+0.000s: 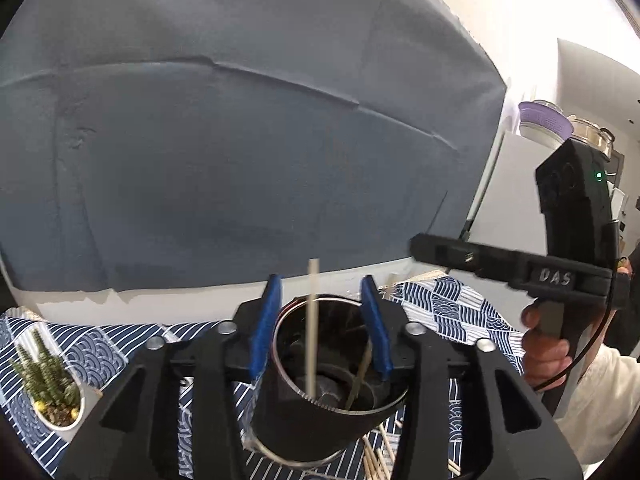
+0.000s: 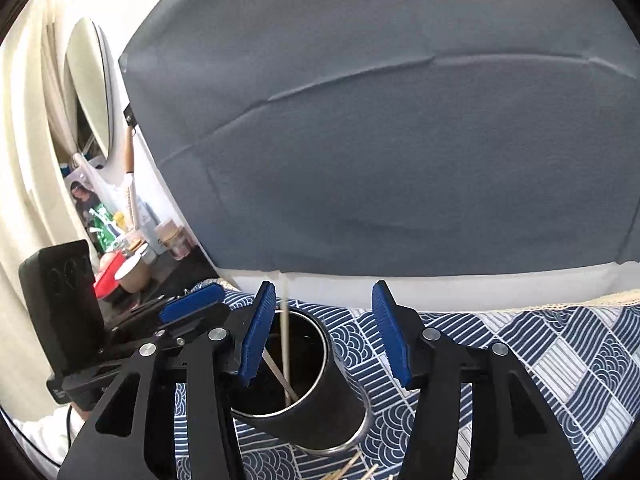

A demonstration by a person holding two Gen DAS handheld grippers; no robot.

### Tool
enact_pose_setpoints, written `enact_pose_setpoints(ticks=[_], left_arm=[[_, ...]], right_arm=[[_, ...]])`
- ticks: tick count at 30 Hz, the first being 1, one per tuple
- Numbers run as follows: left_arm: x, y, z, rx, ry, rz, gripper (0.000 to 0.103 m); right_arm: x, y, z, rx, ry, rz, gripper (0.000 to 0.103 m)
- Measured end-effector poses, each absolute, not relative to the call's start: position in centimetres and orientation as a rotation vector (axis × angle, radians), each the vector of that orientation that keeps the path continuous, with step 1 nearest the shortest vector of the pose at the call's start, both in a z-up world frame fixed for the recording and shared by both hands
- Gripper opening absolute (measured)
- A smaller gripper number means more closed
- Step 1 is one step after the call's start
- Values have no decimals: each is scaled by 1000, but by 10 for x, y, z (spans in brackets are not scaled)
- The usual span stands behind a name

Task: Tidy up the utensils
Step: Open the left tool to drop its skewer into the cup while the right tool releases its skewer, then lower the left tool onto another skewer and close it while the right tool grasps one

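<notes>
Wave-patterned blue cloth (image 2: 560,360), black cylindrical cup (image 1: 320,412), pale chopsticks (image 1: 312,320) inside

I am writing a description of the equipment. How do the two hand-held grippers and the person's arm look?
Each hand-held gripper has a black frame with silver bolts and two ribbed blue pads. The right one carries raised letters "DAS", a green light and a black cable. The sleeve is cream.

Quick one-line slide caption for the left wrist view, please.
Left hand-held gripper straddles the black cup holding two chopsticks; right hand-held gripper hovers nearby.
</notes>
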State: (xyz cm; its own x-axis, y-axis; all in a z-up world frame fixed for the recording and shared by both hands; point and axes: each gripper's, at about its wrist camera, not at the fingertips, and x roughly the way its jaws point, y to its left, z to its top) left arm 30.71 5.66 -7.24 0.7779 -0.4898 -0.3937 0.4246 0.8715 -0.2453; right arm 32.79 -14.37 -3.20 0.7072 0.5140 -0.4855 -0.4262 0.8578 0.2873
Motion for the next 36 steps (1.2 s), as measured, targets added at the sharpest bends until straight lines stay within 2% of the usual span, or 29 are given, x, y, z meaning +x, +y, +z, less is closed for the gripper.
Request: enact_pose_setpoints(ticks=[1, 2, 3, 5, 8, 23, 36], left_arm=[[305, 57, -71, -140, 467, -487, 57], [302, 58, -71, -134, 470, -477, 63], [299, 59, -70, -125, 479, -460, 74], [294, 62, -69, -123, 488, -446, 87], [286, 65, -73, -110, 515, -416, 97], [256, 65, -142, -116, 790, -341, 97], [230, 35, -202, -45, 1009, -346, 97]], right_arm=[[326, -146, -30, 155, 587, 522, 56], [323, -147, -29, 150, 585, 518, 68], [322, -149, -28, 148, 586, 514, 82], [317, -153, -26, 145, 582, 496, 86], [312, -157, -28, 140, 589, 482, 87], [281, -195, -57, 114, 749, 383, 88], [249, -217, -142, 47, 1011, 305, 88]])
